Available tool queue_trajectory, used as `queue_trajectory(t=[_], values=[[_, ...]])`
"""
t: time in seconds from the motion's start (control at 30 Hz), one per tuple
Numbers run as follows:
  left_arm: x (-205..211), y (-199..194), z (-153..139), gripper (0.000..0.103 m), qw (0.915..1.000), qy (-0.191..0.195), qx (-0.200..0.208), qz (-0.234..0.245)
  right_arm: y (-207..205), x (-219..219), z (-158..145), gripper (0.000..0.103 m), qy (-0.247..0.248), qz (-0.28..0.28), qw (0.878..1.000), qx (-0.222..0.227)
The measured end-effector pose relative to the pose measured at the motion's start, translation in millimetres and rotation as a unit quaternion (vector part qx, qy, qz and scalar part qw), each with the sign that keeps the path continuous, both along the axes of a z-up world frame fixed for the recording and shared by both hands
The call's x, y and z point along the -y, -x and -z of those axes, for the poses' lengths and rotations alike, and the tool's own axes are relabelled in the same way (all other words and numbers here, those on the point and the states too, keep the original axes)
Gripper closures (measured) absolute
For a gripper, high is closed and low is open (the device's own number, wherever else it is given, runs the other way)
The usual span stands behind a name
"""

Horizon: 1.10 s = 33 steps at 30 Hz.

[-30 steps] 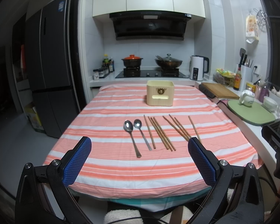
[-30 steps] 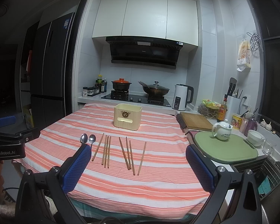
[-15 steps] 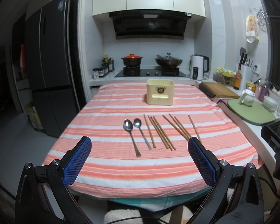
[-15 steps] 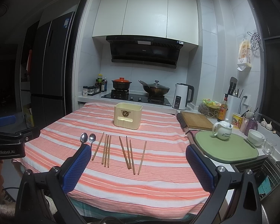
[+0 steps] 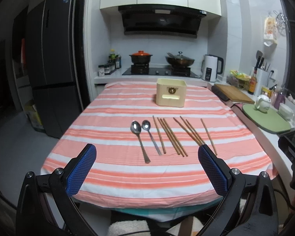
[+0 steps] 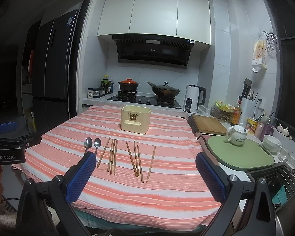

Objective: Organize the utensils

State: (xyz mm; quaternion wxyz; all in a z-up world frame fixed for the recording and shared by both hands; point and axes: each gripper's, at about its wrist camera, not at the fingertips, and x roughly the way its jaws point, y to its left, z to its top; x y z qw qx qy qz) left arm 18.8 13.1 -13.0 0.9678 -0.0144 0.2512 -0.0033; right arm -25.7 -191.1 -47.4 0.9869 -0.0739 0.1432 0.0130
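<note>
the left gripper (image 5: 147, 154) hangs over the near edge of the table (image 5: 108, 169), its blue pads spread wide with nothing between them. the right gripper (image 6: 145, 162) is likewise released and empty, held at the table's near right side.

on the striped cloth lie two spoons (image 5: 140, 137) side by side, bowls pointing away, and to their right eight chopsticks (image 5: 171, 135) in loose groups: one alone, three together, three together, one alone. none of them touch a gripper. a cream utensil box (image 5: 171, 95) stands upright farther back, well apart from the row.

the left wrist view looks down the middle of the table and shows both spoons whole; in the right wrist view the gripper's left pad covers the spoon handles (image 6: 91, 143). the right wrist view alone shows the green mat (image 6: 245, 155) in full with a white teapot (image 6: 237, 135) on it, a dish rack (image 6: 275, 182) beside it, and the body of the other gripper at the left edge.
</note>
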Motion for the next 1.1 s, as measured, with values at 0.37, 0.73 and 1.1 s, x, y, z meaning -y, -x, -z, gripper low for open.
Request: queue_trajectory(t=[0.37, 0.73, 1.1], values=[[-8, -38, 31, 0.0, 0.9987, 0.022, -0.038, 0.027, -35, 9, 18, 0.0, 0.003, 0.009, 0.999, -0.032], [-5, -86, 81, 0.0, 0.9943, 0.02, -0.095, 0.044, -83, 24, 56, 0.0, 0.017, 0.016, 0.997, -0.073], [8, -123, 119, 0.001, 0.9883, 0.028, -0.129, 0.077, -158, 46, 125, 0.015, -0.001, -0.014, 0.982, -0.187]])
